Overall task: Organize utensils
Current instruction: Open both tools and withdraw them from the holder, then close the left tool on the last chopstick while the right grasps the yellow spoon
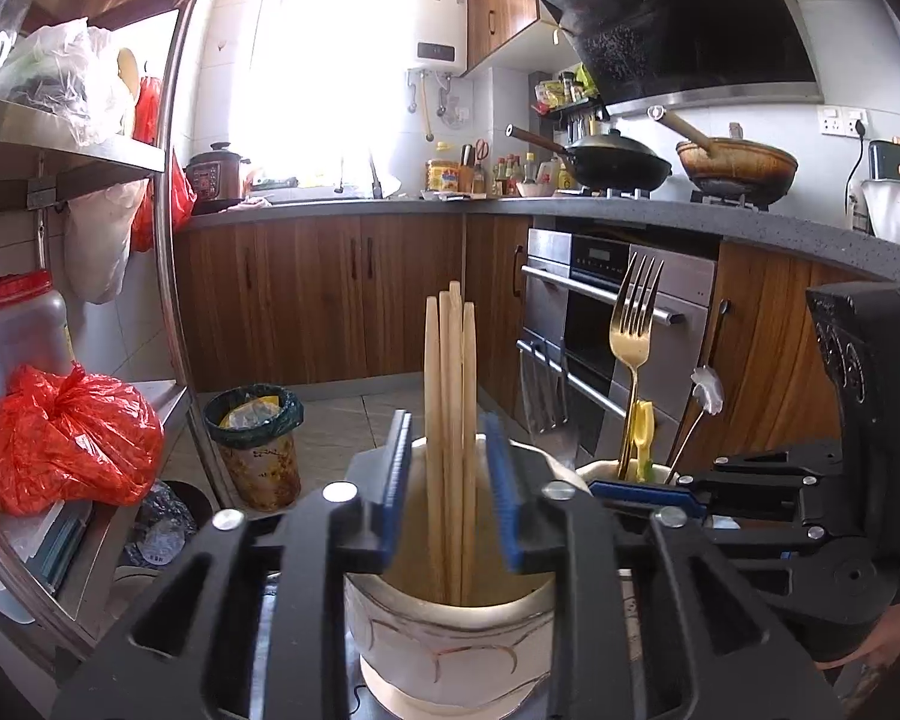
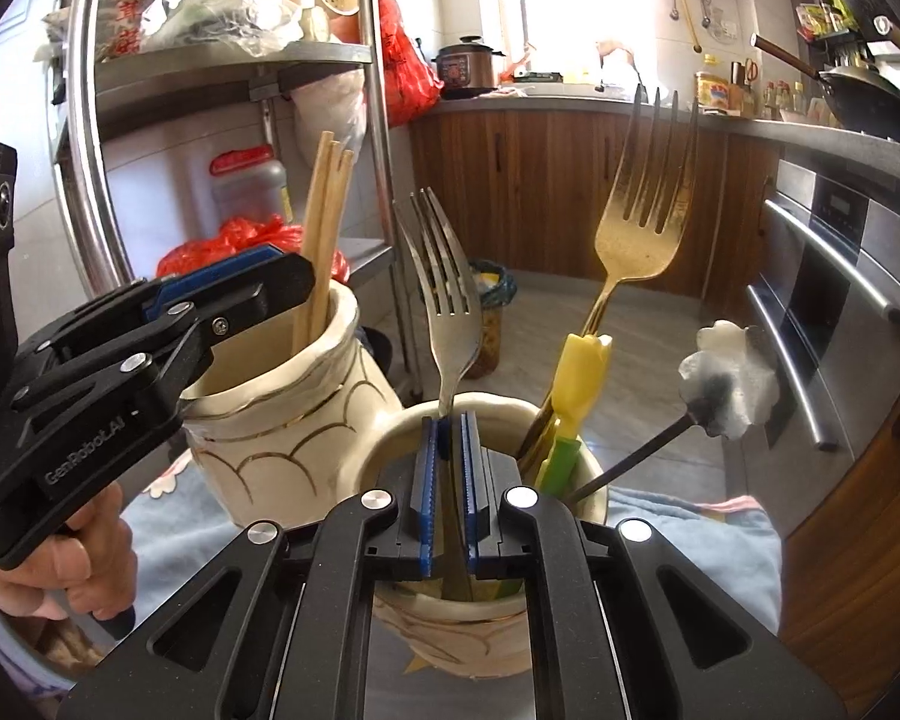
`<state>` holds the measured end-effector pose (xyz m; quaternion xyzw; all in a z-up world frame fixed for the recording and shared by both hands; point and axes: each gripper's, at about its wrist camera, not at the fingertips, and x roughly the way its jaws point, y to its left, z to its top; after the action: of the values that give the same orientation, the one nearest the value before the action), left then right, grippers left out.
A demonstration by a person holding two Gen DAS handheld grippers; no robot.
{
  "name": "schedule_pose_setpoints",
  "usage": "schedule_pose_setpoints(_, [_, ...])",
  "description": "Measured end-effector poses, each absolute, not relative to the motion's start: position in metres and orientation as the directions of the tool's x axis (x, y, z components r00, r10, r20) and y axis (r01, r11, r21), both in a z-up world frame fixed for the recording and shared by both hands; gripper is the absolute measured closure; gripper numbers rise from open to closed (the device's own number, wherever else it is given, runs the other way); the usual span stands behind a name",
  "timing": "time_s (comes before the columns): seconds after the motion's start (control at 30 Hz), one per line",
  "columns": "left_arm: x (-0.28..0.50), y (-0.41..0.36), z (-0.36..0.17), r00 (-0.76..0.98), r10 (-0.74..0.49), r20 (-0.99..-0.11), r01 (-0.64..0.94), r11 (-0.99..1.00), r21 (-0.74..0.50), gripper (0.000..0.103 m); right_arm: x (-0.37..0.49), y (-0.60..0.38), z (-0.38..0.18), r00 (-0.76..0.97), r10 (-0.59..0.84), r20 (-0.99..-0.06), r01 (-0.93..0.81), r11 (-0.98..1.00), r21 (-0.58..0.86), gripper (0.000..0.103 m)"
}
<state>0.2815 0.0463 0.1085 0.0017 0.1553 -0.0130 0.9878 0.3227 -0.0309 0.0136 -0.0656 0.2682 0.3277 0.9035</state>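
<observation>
1. Two cream ceramic holders side by side on a pale blue cloth (image 2: 690,546): left jar (image 2: 282,420) with chopsticks (image 1: 450,420), right jar (image 2: 486,612) with forks and small tools. Sorted by type, apparently.
2. Right gripper (image 2: 450,468) clamped on the handle of the silver fork (image 2: 450,312), jaws nearly together, blue pads flat on both sides of the stem. Tines up, handle down inside the right jar near its front rim; upright hold presumably for a clean vertical drop or lift.
3. Left gripper (image 1: 447,480) spread wide over the left jar mouth, one blue pad on either side of the chopstick bundle, no pad touching wood as far as visible. Chopsticks upright between the jaws, centred.
4. Gold fork (image 2: 642,210), yellow-green pick (image 2: 576,396) and black pick with white flower top (image 2: 729,381) leaning at the right side of the right jar, right of the clamped fork, apart from the jaws.
5. Fork tip contact with jar bottom: hidden by the pads, not determinable.
</observation>
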Motion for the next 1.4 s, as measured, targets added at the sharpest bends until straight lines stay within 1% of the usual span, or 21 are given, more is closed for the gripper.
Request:
schedule_pose_setpoints(0.03, [0.279, 0.045, 0.11, 0.954, -0.027, -0.3, 0.03, 1.0, 0.005, 0.075, 0.32, -0.032, 0.015, 0.64, 0.561, -0.524, -0.632, 0.773, 0.056, 0.09])
schedule_pose_setpoints(0.07, [0.278, 0.045, 0.11, 0.955, -0.025, -0.296, 0.029, 1.0, 0.01, 0.072, 0.318, -0.033, 0.017, 0.644, 0.562, -0.519, -0.633, 0.772, 0.052, 0.084])
schedule_pose_setpoints(0.1, [0.276, 0.044, 0.111, 0.957, -0.025, -0.29, 0.031, 0.999, 0.014, 0.069, 0.315, -0.034, 0.019, 0.649, 0.562, -0.513, -0.632, 0.773, 0.047, 0.081])
schedule_pose_setpoints(0.13, [0.274, 0.044, 0.112, 0.959, -0.03, -0.283, 0.036, 0.999, 0.016, 0.068, 0.313, -0.035, 0.021, 0.653, 0.563, -0.506, -0.632, 0.774, 0.046, 0.075])
schedule_pose_setpoints(0.17, [0.272, 0.044, 0.113, 0.96, -0.029, -0.278, 0.035, 0.999, 0.017, 0.065, 0.309, -0.038, 0.025, 0.66, 0.565, -0.495, -0.631, 0.774, 0.043, 0.072])
schedule_pose_setpoints(0.27, [0.263, 0.048, 0.116, 0.963, -0.03, -0.268, 0.035, 0.999, 0.013, 0.063, 0.301, -0.044, 0.032, 0.678, 0.565, -0.47, -0.627, 0.778, 0.032, 0.071])
schedule_pose_setpoints(0.3, [0.26, 0.05, 0.117, 0.964, -0.029, -0.264, 0.032, 0.999, 0.009, 0.059, 0.298, -0.046, 0.034, 0.684, 0.565, -0.461, -0.625, 0.78, 0.029, 0.071])
schedule_pose_setpoints(0.37, [0.25, 0.055, 0.12, 0.966, -0.023, -0.256, 0.024, 1.0, -0.001, 0.055, 0.288, -0.052, 0.036, 0.694, 0.565, -0.447, -0.621, 0.783, 0.026, 0.07])
schedule_pose_setpoints(0.53, [0.226, 0.071, 0.124, 0.968, -0.006, -0.25, -0.006, 0.999, -0.044, 0.054, 0.263, -0.06, 0.034, 0.701, 0.552, -0.452, -0.617, 0.787, 0.003, 0.068])
schedule_pose_setpoints(0.67, [0.205, 0.081, 0.117, 0.965, 0.011, -0.261, -0.031, 0.997, -0.074, 0.053, 0.245, -0.066, 0.029, 0.704, 0.553, -0.445, -0.612, 0.791, 0.016, 0.067])
schedule_pose_setpoints(0.83, [0.189, 0.088, 0.1, 0.949, 0.014, -0.316, -0.045, 0.995, -0.091, 0.052, 0.229, -0.076, 0.01, 0.69, 0.535, -0.487, -0.596, 0.802, 0.037, 0.065])
schedule_pose_setpoints(0.97, [0.186, 0.085, 0.076, 0.908, -0.022, -0.418, -0.023, 0.994, -0.104, 0.052, 0.223, -0.083, -0.013, 0.668, 0.503, -0.548, -0.572, 0.818, 0.055, 0.058])
schedule_pose_setpoints(1.17, [0.182, 0.067, 0.047, 0.844, -0.056, -0.533, 0.013, 0.996, -0.083, 0.052, 0.22, -0.098, -0.046, 0.619, 0.468, -0.631, -0.535, 0.839, 0.097, 0.058])
schedule_pose_setpoints(1.4, [0.176, 0.045, 0.027, 0.789, -0.077, -0.61, 0.058, 0.997, -0.051, 0.052, 0.215, -0.1, -0.061, 0.579, 0.469, -0.667, -0.545, 0.831, 0.112, 0.054])
